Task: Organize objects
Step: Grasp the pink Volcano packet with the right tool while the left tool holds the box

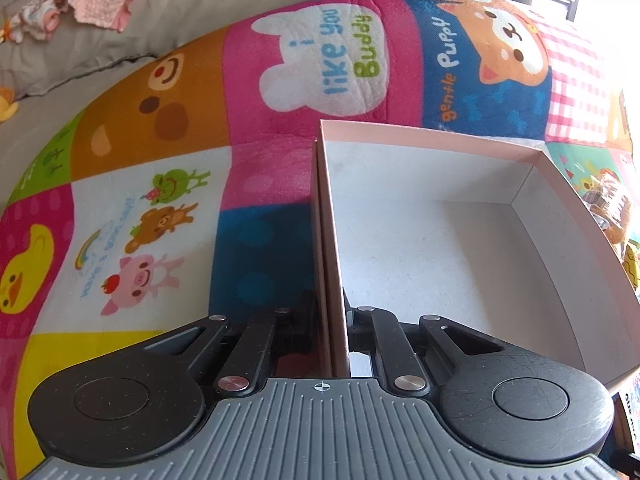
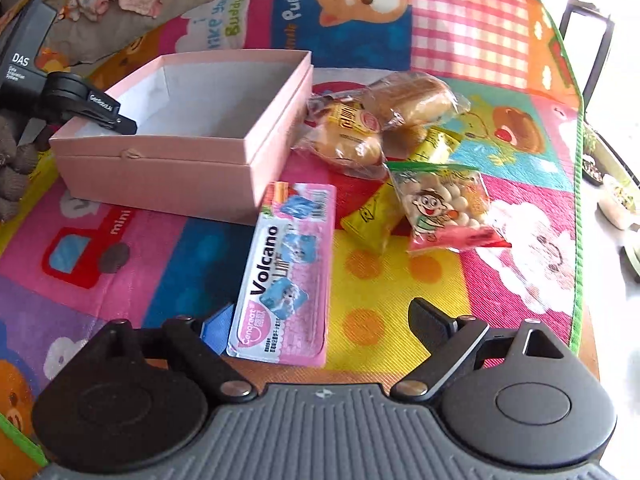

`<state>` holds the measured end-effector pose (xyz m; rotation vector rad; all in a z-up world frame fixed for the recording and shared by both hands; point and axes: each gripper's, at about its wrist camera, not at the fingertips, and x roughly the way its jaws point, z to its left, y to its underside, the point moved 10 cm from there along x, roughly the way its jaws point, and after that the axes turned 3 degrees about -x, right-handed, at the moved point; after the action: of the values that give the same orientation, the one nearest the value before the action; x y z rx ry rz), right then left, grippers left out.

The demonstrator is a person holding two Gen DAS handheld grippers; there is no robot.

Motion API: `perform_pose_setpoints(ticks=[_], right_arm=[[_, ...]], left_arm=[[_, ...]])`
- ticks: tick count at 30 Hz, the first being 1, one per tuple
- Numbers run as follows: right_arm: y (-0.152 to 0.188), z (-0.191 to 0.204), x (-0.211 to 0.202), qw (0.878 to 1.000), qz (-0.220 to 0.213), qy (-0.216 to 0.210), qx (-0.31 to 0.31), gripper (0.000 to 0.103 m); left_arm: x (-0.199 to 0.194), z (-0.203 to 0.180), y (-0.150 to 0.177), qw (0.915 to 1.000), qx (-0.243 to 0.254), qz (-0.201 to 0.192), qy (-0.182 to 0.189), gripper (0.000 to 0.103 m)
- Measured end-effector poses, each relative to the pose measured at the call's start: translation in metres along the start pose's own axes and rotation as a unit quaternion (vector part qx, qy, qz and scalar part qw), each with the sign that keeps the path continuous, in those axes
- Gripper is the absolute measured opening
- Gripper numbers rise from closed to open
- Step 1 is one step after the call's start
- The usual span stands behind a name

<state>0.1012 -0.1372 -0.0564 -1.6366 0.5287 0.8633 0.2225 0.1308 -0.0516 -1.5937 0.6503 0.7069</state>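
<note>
A pink open box [image 2: 168,168] with a white empty inside stands on the colourful mat. My left gripper [image 1: 330,320] is shut on the box's left wall [image 1: 328,240]; it shows in the right wrist view [image 2: 96,114] clamped on the far-left rim. My right gripper [image 2: 320,328] is open, its jaws either side of a pink "Volcano" packet [image 2: 288,268] lying flat by the box. Wrapped bread rolls [image 2: 380,120], a yellow snack packet [image 2: 372,220] and a clear bag of white sweets [image 2: 444,208] lie right of the box.
The cartoon play mat [image 1: 160,160] covers the surface; its green edge [image 2: 576,240] runs at the right. A beige cushion with pink cloths [image 1: 100,4] lies at the back left. Small planters [image 2: 616,196] stand beyond the mat's right edge.
</note>
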Motion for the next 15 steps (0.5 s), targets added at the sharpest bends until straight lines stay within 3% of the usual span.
perform_pose_setpoints(ticks=[6, 9, 12, 14, 15], right_arm=[[-0.008, 0.008, 0.000, 0.999, -0.022, -0.007, -0.030, 0.087], [-0.021, 0.016, 0.010, 0.998, -0.031, -0.010, -0.049, 0.080], [-0.026, 0.018, 0.019, 0.999, -0.022, -0.027, -0.038, 0.065], [-0.027, 0.019, 0.019, 0.998, -0.013, -0.048, -0.030, 0.047], [-0.025, 0.020, 0.016, 0.998, -0.009, -0.048, -0.030, 0.047]], left_arm=[[-0.006, -0.001, 0.007, 1.0000, -0.003, 0.007, 0.000, 0.012], [-0.009, -0.002, 0.011, 1.0000, -0.006, 0.007, -0.002, 0.012], [-0.011, -0.002, 0.014, 0.9999, -0.012, 0.006, -0.003, 0.012], [-0.013, -0.002, 0.015, 0.9998, -0.017, 0.007, -0.003, 0.012], [-0.013, -0.002, 0.015, 0.9998, -0.017, 0.007, -0.004, 0.012]])
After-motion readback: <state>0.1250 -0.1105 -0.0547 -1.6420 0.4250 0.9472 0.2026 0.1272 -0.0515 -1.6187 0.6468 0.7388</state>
